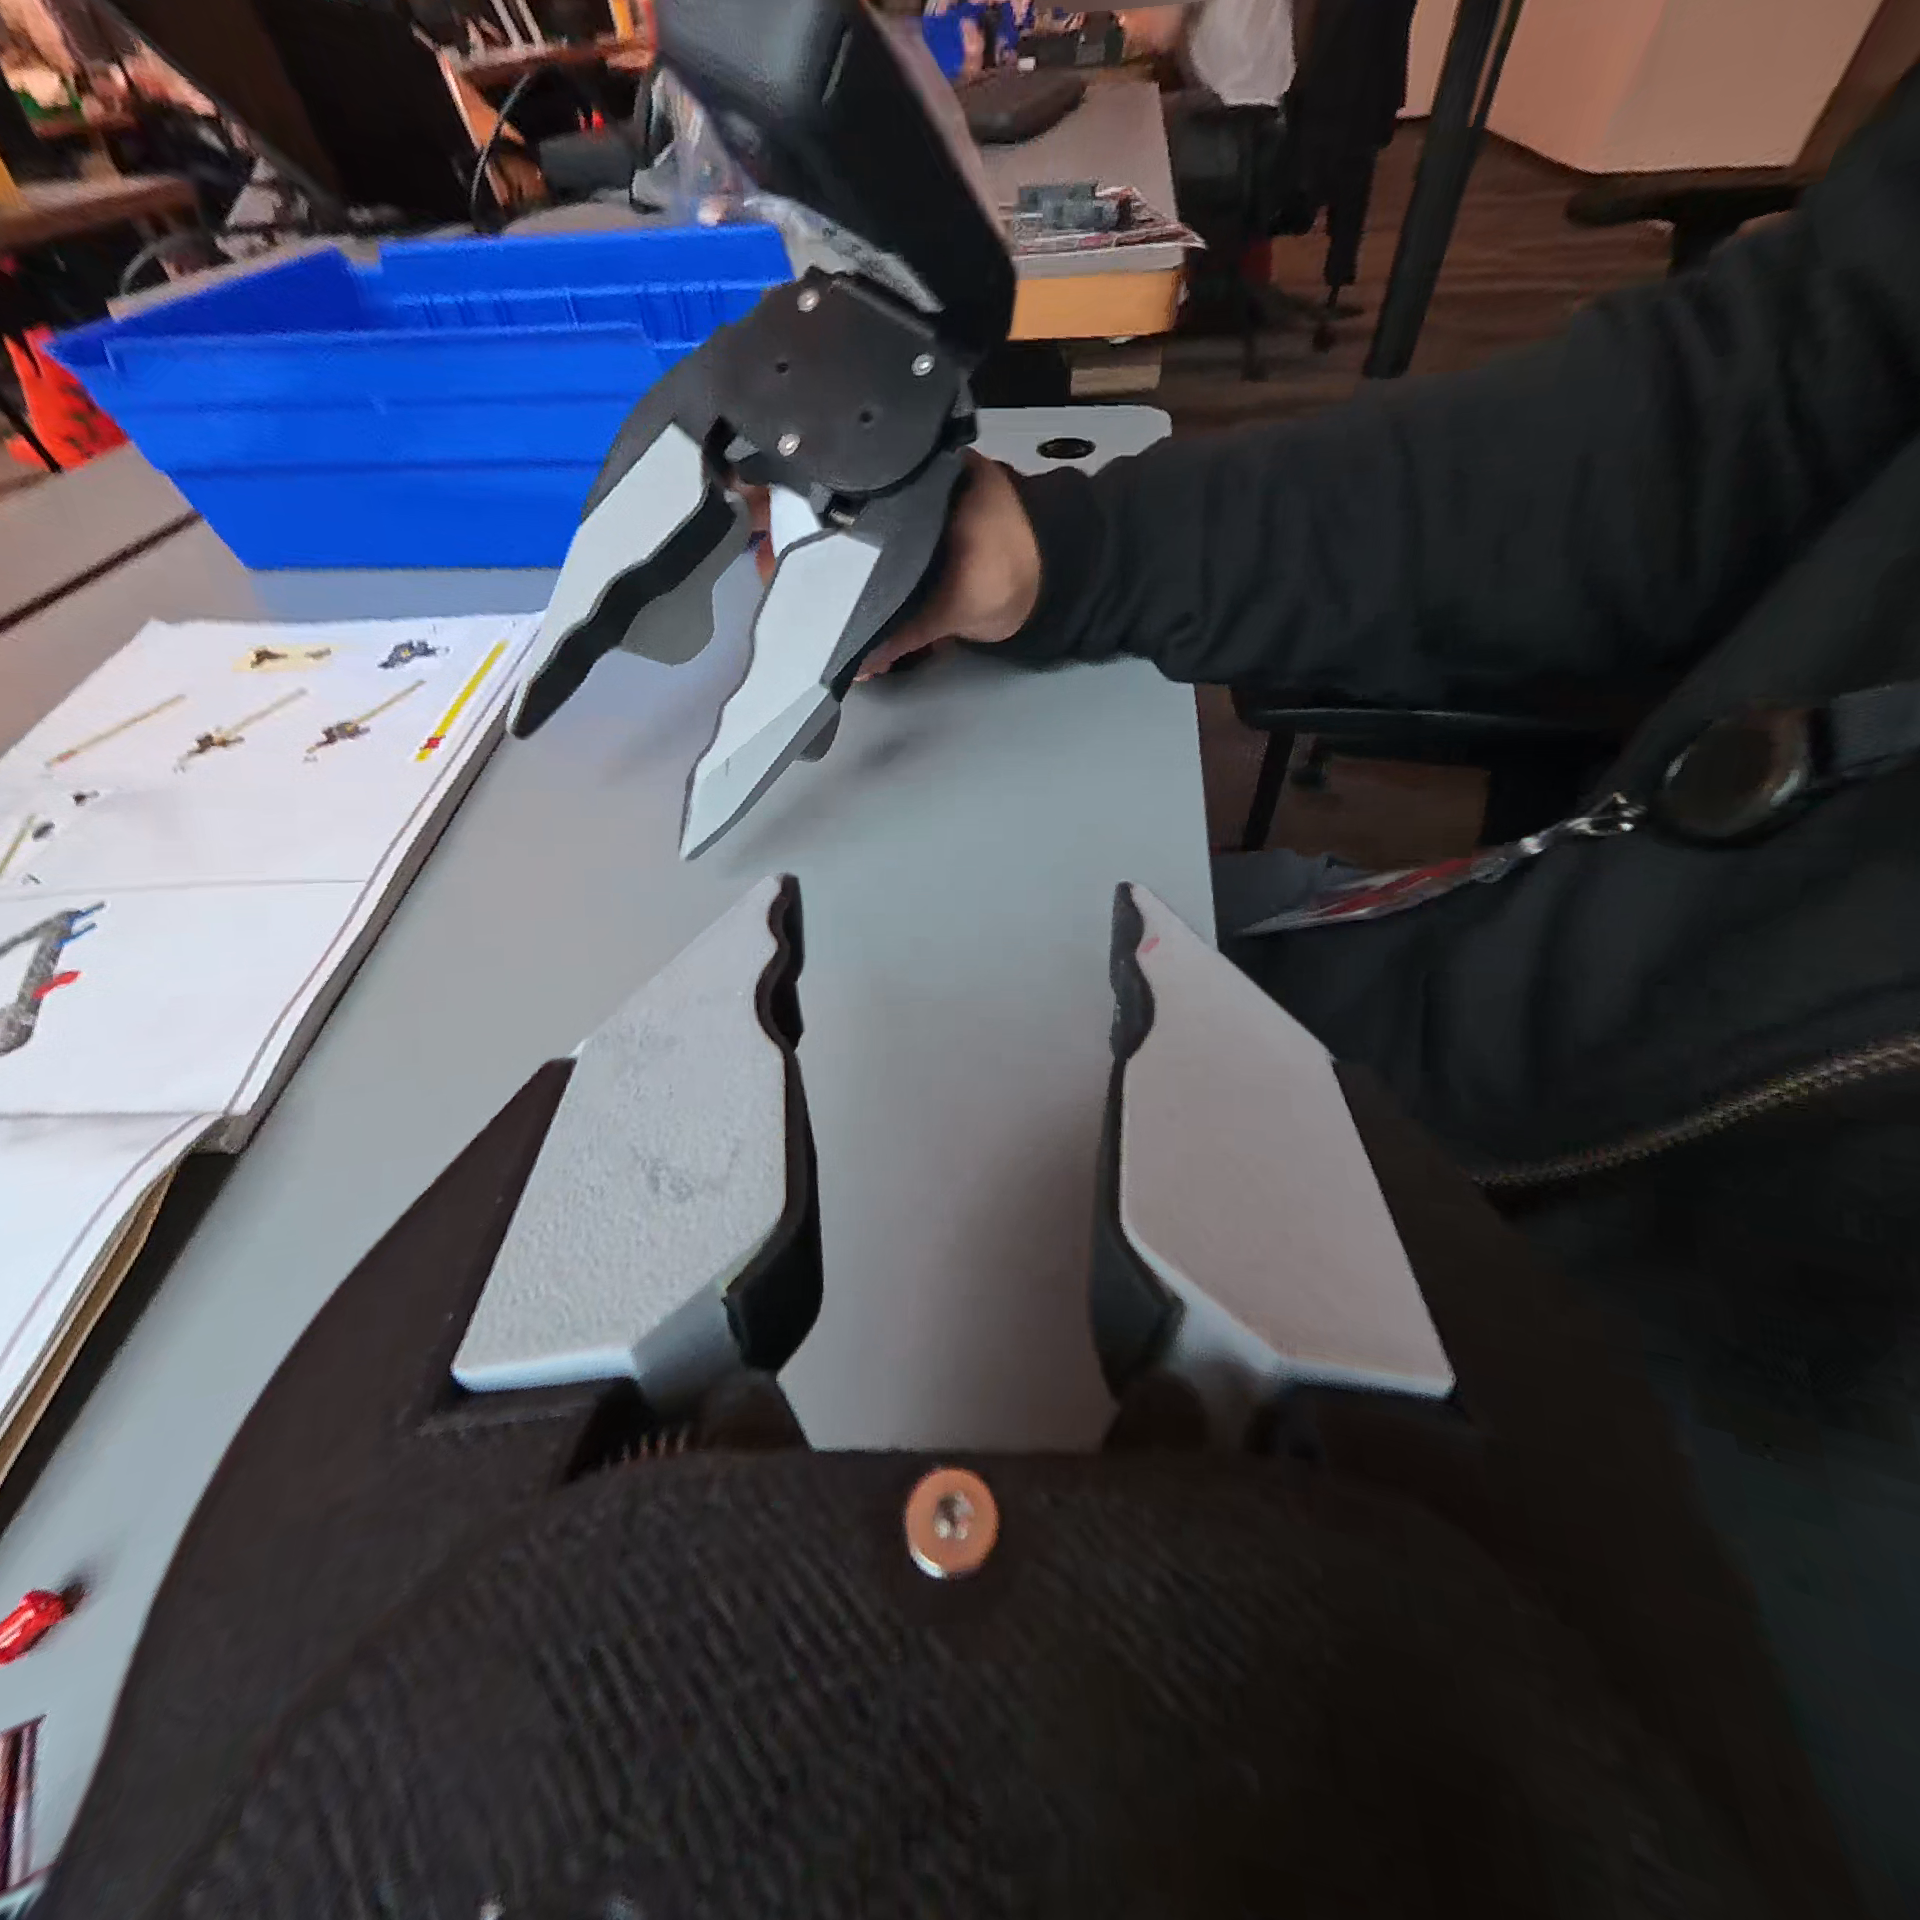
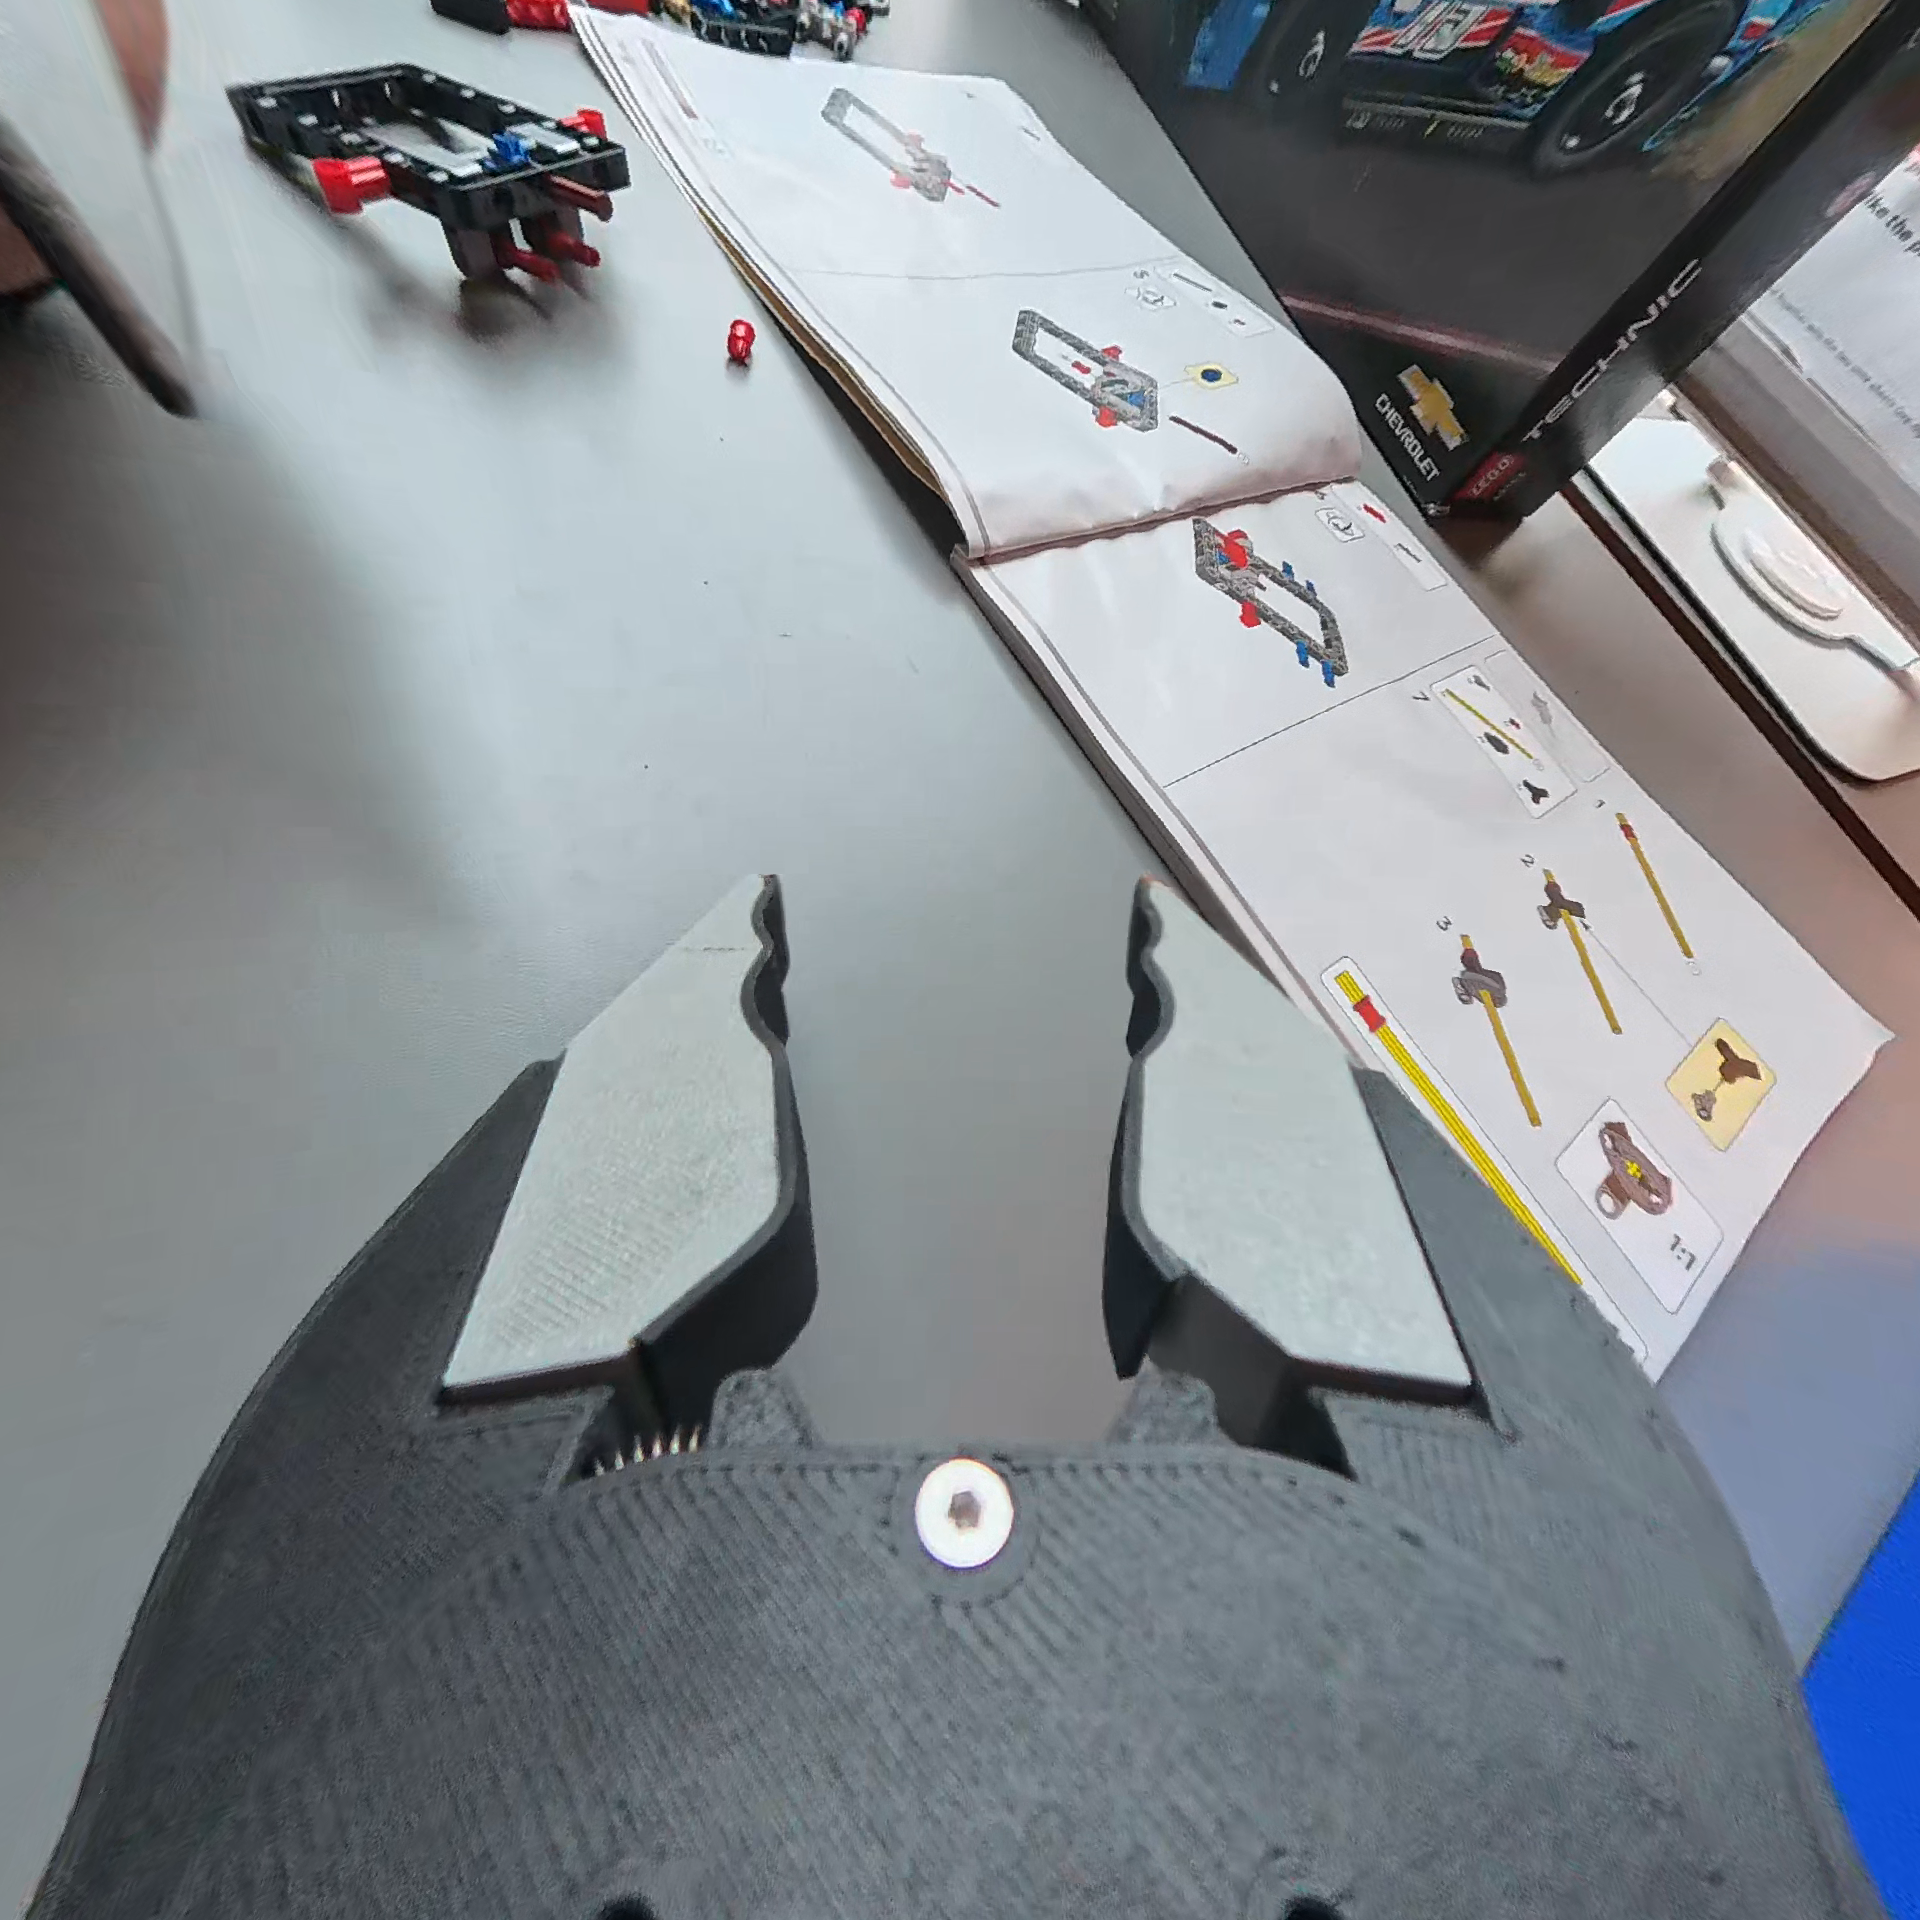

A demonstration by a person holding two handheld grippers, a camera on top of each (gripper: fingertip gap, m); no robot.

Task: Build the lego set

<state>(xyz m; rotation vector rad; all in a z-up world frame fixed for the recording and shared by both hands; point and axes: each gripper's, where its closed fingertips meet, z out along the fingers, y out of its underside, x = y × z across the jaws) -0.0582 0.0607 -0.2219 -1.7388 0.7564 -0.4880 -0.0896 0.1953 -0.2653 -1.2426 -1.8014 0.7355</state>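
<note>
Since both tools were empty, the left tool (image 1: 951, 904) and right tool (image 2: 956, 899) each with jaws spread wide above the smooth grey counter (image 2: 416, 727), the next step looked like a pick, best made low and square on the small glossy red pin (image 2: 739, 341). Left of it lay the black beam frame (image 2: 436, 156) with red and blue pegs, then the open matte paper manual (image 2: 1091, 436) and dark box (image 2: 1455, 260).
</note>
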